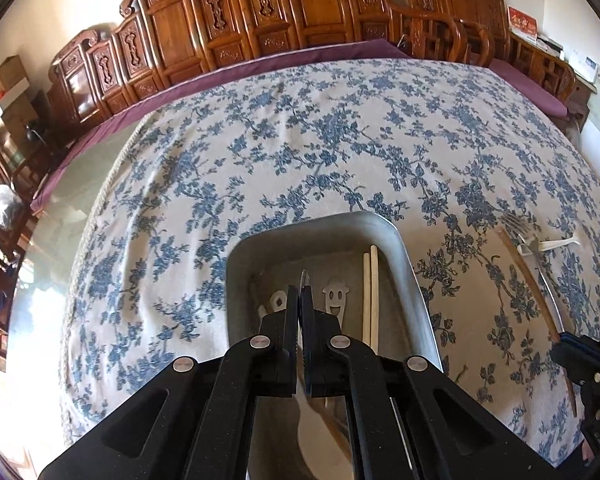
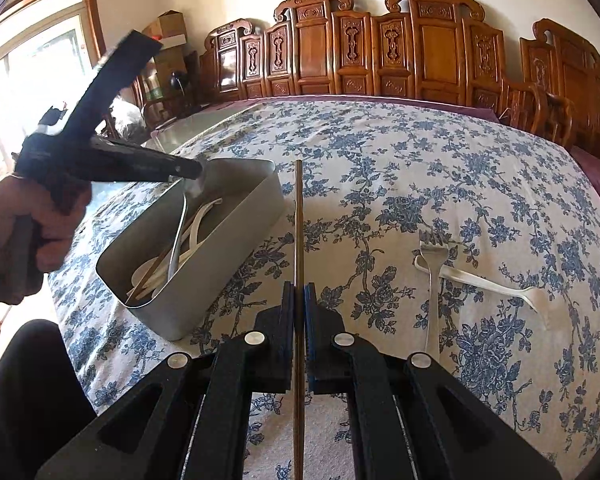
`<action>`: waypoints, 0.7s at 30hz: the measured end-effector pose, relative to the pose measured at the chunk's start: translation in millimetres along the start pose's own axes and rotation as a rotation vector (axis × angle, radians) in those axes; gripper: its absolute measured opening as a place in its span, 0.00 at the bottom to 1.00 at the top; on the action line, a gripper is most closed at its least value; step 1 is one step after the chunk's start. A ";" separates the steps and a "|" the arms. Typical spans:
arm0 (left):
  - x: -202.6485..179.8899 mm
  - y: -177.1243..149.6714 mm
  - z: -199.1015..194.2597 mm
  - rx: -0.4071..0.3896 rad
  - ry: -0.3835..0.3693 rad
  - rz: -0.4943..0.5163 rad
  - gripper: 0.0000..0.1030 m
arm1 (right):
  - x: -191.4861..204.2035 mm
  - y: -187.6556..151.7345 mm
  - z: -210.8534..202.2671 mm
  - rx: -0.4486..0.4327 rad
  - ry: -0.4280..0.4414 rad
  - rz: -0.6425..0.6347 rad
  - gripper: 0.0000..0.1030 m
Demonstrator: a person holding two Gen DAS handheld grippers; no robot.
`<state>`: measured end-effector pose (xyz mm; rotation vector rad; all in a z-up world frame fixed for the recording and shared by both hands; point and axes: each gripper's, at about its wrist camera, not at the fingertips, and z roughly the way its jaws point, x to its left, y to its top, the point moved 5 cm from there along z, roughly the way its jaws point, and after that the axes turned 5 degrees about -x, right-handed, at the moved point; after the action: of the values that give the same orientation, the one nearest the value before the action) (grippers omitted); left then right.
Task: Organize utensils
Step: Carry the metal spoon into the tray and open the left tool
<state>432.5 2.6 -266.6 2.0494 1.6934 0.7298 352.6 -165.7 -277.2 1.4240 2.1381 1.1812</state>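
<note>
A grey metal bin (image 1: 404,264) (image 2: 236,248) stands on the blue-flowered tablecloth and holds white spoons (image 1: 335,294), pale chopsticks (image 1: 370,296) and other utensils. My left gripper (image 1: 300,300) (image 2: 194,178) is over the bin, shut on a metal spoon (image 2: 178,236) whose handle hangs down into the bin. My right gripper (image 2: 299,292) is shut on a brown chopstick (image 2: 298,216) and holds it just right of the bin. A metal fork (image 2: 432,280) (image 1: 518,226) and a white plastic spoon (image 2: 488,282) lie crossed on the cloth to the right.
Carved wooden chairs (image 2: 380,52) line the far side of the table. A bare glass strip of table (image 1: 68,184) shows left of the cloth. Boxes (image 2: 168,32) and a window (image 2: 32,60) are at the far left.
</note>
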 end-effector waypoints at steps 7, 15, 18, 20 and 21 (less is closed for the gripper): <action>-2.9 -5.0 18.9 0.032 -0.019 -0.036 0.01 | -2.9 1.0 0.8 0.001 0.004 0.008 0.06; 2.1 -13.1 4.0 0.012 -0.038 -0.046 0.14 | 1.2 -0.6 1.8 0.017 -0.003 -0.002 0.06; 6.2 -17.8 -9.8 -0.004 -0.046 -0.048 0.15 | 4.5 2.1 0.6 0.016 -0.012 -0.008 0.06; 9.4 -21.3 -19.8 -0.017 -0.055 -0.053 0.15 | 7.8 5.0 -1.0 0.012 -0.011 -0.006 0.06; 11.0 -23.0 -25.0 -0.023 -0.058 -0.053 0.15 | 10.4 6.2 -1.6 0.011 -0.012 -0.005 0.06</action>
<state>400.8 17.1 -258.8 1.9822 1.6928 0.6636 350.6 -156.4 -269.6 1.4260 2.1421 1.1584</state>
